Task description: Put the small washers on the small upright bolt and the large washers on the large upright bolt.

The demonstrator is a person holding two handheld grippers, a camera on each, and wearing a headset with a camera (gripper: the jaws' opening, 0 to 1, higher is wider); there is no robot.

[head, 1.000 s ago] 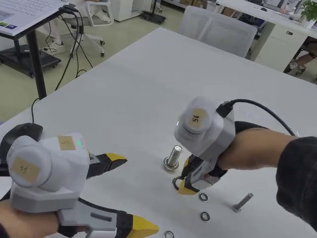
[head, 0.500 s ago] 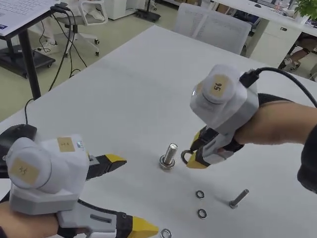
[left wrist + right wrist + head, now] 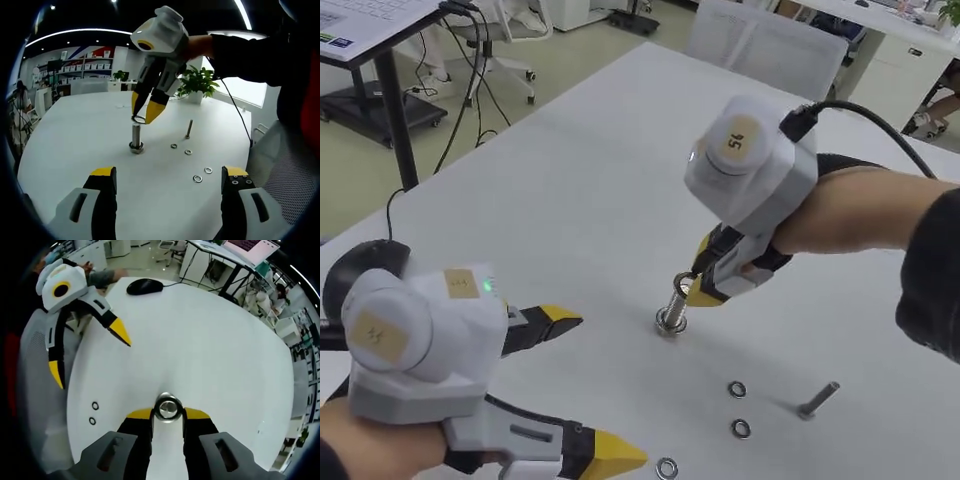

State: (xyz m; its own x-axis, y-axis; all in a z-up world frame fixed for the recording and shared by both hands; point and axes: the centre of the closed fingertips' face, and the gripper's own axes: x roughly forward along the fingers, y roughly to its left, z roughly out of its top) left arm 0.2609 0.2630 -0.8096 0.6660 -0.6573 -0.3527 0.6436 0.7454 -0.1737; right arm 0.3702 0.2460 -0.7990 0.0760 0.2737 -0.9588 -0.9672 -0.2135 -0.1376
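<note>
The right gripper (image 3: 698, 292) has its jaws pinching a large washer (image 3: 682, 286) at the tip of the large upright bolt (image 3: 672, 314), while the left gripper (image 3: 592, 390) hangs above the counter (image 3: 570, 200), jaws spread wide.

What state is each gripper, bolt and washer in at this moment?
Right gripper: shut on the large washer.
Large washer: held just over the large bolt's top, not yet on it.
Large bolt: upright on the table.
Small bolt: lying on its side.
Small washers: loose, flat on the table.
Left gripper: open, empty.
</note>
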